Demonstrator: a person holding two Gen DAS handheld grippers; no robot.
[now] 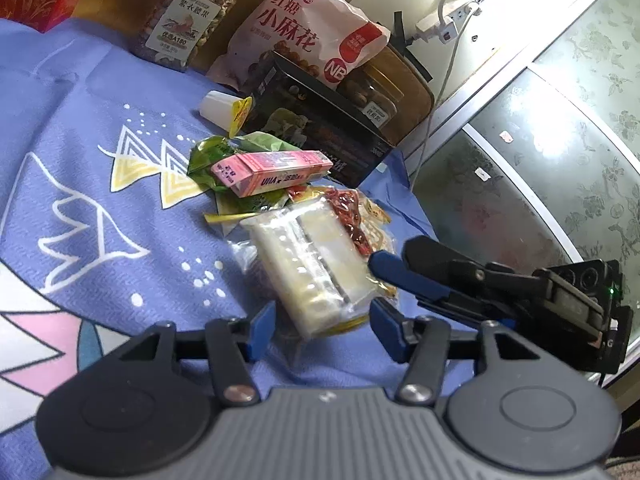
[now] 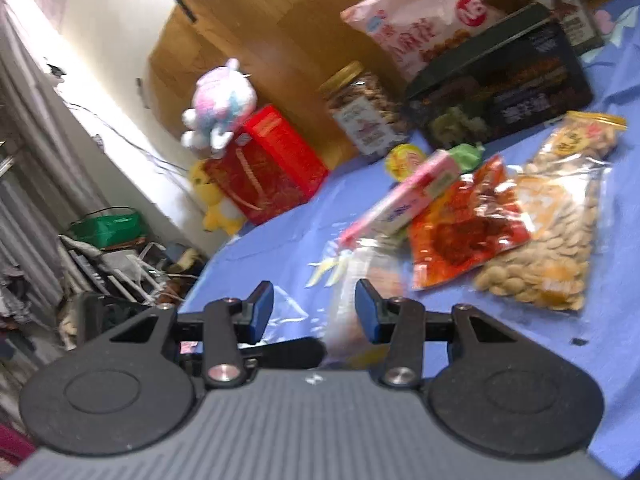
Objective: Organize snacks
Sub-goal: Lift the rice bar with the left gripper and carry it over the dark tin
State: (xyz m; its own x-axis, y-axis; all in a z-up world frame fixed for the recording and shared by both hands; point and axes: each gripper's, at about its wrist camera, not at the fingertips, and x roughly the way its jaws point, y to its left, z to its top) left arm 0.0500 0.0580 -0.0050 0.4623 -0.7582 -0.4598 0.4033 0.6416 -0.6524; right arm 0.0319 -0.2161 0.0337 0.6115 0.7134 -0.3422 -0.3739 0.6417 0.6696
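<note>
Left wrist: crinkly clear packet (image 1: 316, 276) (rectangular)

box (image 1: 276, 168) on wrapper (image 1: 224, 160) | jar (image 1: 188, 12) behind (far left)

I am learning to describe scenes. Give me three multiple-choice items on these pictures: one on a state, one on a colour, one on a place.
1. The nut jar is:
A. tipped over
B. upright, lid on
C. upright, lid off

2. The cloth under the snacks is mainly:
A. red
B. green
C. blue

3. The pink box lies:
A. on the green packet
B. on the nut jar
C. on bare cloth only

Answers:
1 B: the jar stands with its gold lid closed on top.
2 C: blue fabric with white and yellow patterns spreads under everything.
3 A: green wrapper shows beneath and around the box.
</note>
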